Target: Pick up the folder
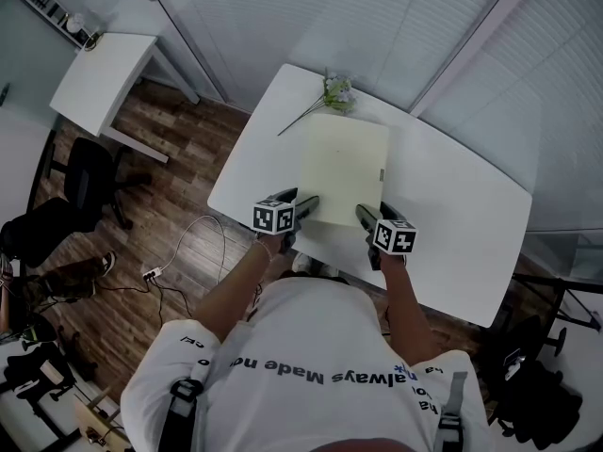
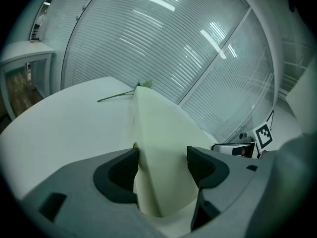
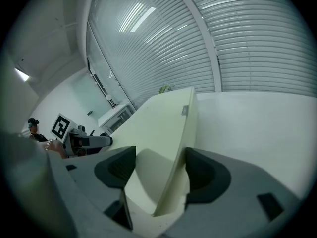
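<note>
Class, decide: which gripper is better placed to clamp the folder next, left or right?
Left, marginally: the folder sits deep between open jaws of the left gripper, edge against one pad. The right gripper straddles the other corner similarly.

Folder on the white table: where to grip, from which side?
Take the folder at its two near corners, coming from the person's side. It lies flat, too broad to span, but its thin side edges are free there. The left gripper and right gripper straddle them, jaws apart. A flower sprig crowds the far end.
</note>
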